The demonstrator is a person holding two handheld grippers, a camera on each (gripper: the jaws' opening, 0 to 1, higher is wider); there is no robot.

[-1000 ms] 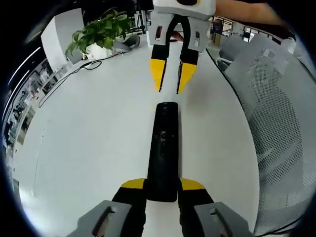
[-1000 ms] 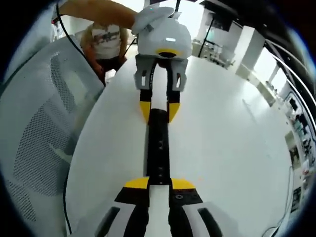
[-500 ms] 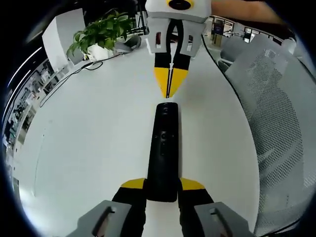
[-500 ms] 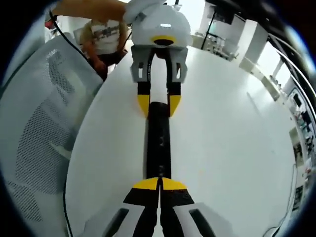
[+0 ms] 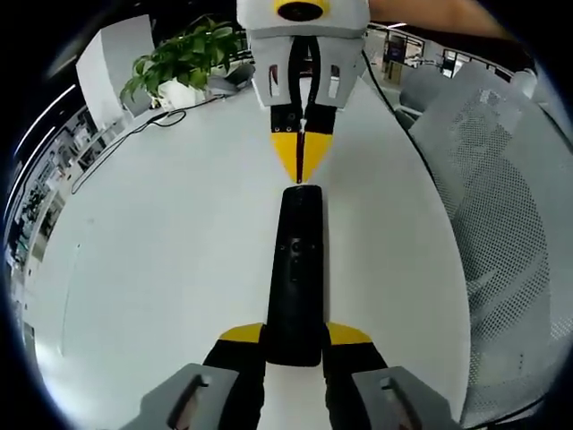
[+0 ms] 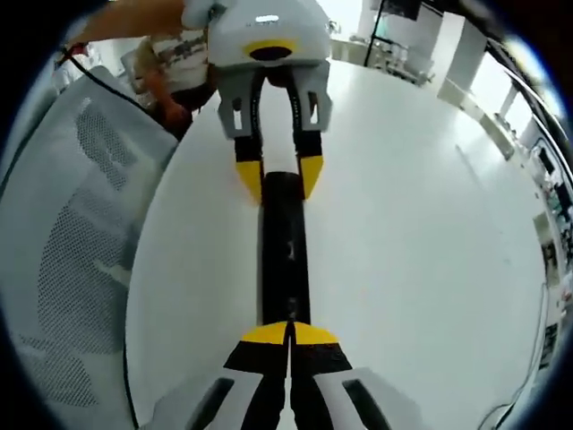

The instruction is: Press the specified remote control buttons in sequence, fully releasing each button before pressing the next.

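A long black remote control [image 5: 295, 269] lies lengthwise on the white table [image 5: 161, 269]. My left gripper [image 5: 295, 336] is shut on its near end, one yellow-tipped jaw on each side. My right gripper [image 5: 300, 170] comes in from the far side, shut, with its joined yellow tips right at the remote's far end. In the right gripper view the same remote [image 6: 285, 242] runs away from my shut right gripper [image 6: 288, 327], whose tips overlap the end nearest to them. The left gripper [image 6: 273, 179] clamps the other end. Whether the tips touch the remote I cannot tell.
A potted plant [image 5: 183, 58] and a dark cable [image 5: 116, 143] are at the table's far left corner. A grey mesh chair [image 5: 501, 206] stands by the table's edge, also seen as the chair [image 6: 72, 242] in the right gripper view. A person [image 6: 179, 63] is behind the left gripper.
One second ago the right gripper was open; it has since shut and moved closer to the remote's end. The left gripper has kept its hold on the remote.
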